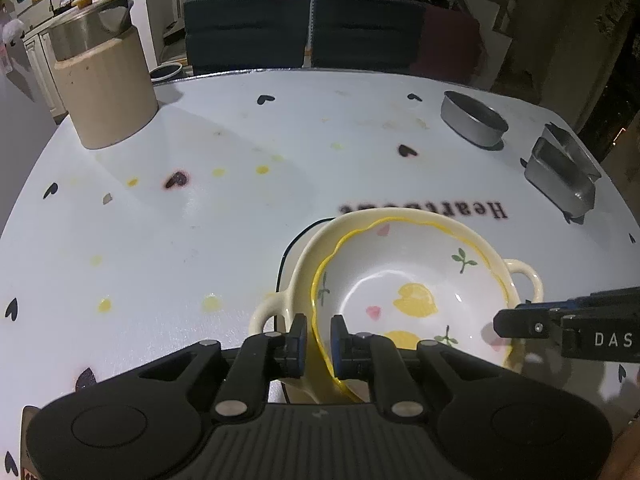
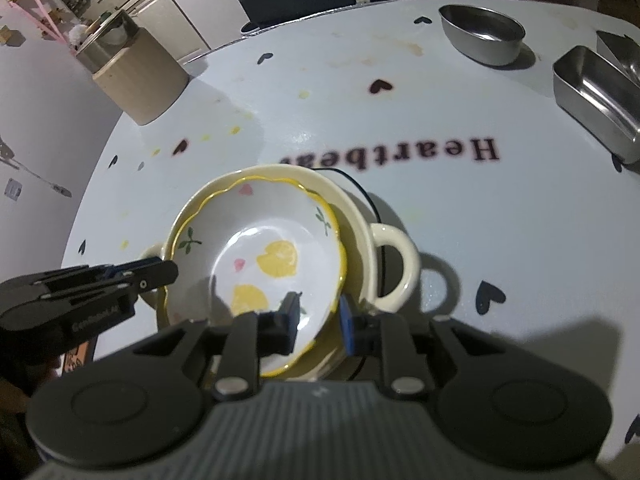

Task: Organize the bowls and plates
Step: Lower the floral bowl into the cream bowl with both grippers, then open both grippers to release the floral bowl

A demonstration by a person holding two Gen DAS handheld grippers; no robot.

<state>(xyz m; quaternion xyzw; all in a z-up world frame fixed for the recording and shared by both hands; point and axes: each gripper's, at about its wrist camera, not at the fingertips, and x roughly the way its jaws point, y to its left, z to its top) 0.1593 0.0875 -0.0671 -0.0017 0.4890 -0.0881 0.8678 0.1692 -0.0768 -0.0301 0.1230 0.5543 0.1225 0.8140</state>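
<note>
A white floral bowl (image 1: 408,280) (image 2: 256,240) with a wavy yellow rim sits tilted inside a cream two-handled bowl (image 1: 524,276) (image 2: 394,256) on the white heart-print table (image 1: 200,220). A thin dark rim (image 1: 285,256) (image 2: 374,208) of something flat shows under the cream bowl. My left gripper (image 1: 318,344) (image 2: 168,274) is shut on the floral bowl's left rim, one pad inside and one outside. At the opposite rim, my right gripper (image 2: 318,322) (image 1: 500,322) straddles the bowl's wall and grips it, with the jaws a little wider apart.
A beige canister (image 1: 108,92) (image 2: 140,80) holding a metal pot stands at the far left. A round metal pan (image 1: 474,124) (image 2: 482,36) and rectangular metal tins (image 1: 560,176) (image 2: 596,96) sit at the far right. Dark chairs (image 1: 248,32) line the far edge.
</note>
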